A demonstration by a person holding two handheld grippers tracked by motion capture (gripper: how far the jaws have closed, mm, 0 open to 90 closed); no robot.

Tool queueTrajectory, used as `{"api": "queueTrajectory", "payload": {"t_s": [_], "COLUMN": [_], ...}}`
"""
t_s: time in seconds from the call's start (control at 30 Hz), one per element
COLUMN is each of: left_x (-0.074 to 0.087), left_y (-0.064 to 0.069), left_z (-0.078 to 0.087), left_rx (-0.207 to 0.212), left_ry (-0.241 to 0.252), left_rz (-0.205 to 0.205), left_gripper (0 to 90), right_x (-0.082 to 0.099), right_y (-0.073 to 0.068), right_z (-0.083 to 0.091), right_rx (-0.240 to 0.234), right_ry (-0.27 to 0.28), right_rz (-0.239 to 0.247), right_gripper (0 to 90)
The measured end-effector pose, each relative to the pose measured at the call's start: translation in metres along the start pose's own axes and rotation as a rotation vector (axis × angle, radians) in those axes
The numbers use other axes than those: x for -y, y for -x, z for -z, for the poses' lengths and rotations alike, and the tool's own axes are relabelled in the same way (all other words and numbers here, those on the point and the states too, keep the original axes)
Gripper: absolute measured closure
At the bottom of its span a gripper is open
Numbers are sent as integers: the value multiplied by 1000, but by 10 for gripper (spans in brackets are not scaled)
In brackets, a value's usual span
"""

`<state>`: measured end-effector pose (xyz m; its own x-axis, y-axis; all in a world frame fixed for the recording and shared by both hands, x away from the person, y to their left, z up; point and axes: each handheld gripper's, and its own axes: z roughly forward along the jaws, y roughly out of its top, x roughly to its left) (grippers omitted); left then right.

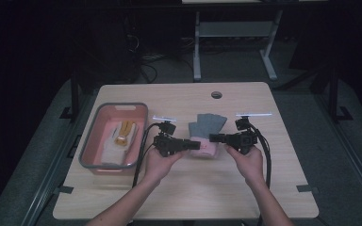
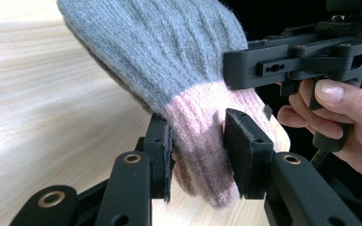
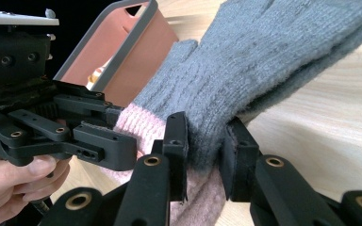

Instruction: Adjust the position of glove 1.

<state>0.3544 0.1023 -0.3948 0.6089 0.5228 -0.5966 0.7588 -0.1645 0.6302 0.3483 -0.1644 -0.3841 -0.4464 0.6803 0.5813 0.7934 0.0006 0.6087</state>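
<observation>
A knitted glove (image 1: 206, 133), grey in the body with a pink ribbed cuff, is at the middle of the wooden table (image 1: 184, 197), right of the pink bin (image 1: 136, 136). The left gripper (image 2: 198, 150) is clamped on the pink cuff, and the right gripper (image 3: 206, 150) is clamped on the glove where grey meets pink. Both hands come in low from the near edge, jaws pointing inward at each other
</observation>
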Motion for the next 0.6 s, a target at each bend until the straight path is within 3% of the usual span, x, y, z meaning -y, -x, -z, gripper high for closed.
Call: {"api": "queueTrajectory", "payload": {"t_s": [0.6], "left_x": [-2], "left_y": [-6], "left_z": [23], "left_rx": [-20], "left_ry": [24], "left_rz": [-3], "left_gripper": [630], "right_x": [-14], "right_y": [-19], "right_z": [-15], "right_rx": [-4], "right_ry": [-18], "right_rz": [25], "right_gripper": [742]}}
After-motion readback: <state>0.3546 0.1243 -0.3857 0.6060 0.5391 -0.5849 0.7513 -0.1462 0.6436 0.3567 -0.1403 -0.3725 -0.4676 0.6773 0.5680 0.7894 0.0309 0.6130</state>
